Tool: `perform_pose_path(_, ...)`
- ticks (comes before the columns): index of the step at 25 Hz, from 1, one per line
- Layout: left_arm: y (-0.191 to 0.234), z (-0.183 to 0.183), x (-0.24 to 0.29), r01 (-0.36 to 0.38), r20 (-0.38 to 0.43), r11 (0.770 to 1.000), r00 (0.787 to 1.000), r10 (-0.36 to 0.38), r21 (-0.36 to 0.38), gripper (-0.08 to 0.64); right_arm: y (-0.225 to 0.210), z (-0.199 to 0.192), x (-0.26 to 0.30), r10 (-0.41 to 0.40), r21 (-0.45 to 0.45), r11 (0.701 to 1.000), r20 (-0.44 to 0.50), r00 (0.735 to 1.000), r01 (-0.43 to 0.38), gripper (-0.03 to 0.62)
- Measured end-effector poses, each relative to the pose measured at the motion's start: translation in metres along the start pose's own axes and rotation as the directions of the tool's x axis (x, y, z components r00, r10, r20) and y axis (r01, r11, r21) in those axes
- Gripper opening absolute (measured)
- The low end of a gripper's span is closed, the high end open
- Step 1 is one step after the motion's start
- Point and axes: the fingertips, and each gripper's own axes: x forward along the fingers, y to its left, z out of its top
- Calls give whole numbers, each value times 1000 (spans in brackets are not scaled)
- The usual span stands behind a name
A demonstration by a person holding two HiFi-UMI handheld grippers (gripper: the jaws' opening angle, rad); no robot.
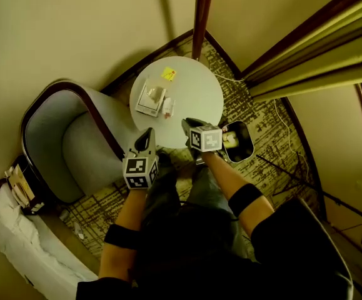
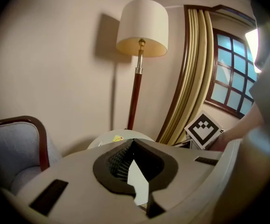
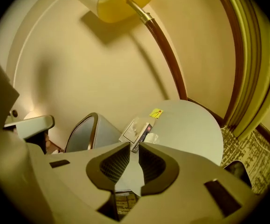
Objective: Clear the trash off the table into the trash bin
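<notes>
Head view: round table (image 1: 196, 95) (patterned carpet (image 1: 271, 144))

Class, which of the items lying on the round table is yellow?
The small note at the far edge of the table; the flat packet and little wrapper nearer the person are whitish.

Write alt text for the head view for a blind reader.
From above: a person's left gripper and right gripper point toward a round table holding a yellow note and other litter. A trash bin stands right of it, an armchair left.
</notes>
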Motion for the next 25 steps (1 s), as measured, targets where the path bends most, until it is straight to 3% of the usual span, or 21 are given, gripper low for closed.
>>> perform_pose_path(6,15,-8,26,10,-15,1000,1000,-10,-7,0,-18,-12,64,24,283,959,-14,1000,-19,196)
perform_pose_path(11,25,-19,33,9,-25,1000,1000,-9,-12,0,-41,-21,100,-21,441,897,-23,1000,29,209)
perform_pose_path(15,35,-28,35,-3,-36,1000,999,2,-22,0,-56,-24,124,-48,484,872,-48,998,65,232)
perform_pose_path(25,58,-46,42,-24,-68,999,997,21,-47,0,-69,-35,167,-64,476,872,-116,991,112,230)
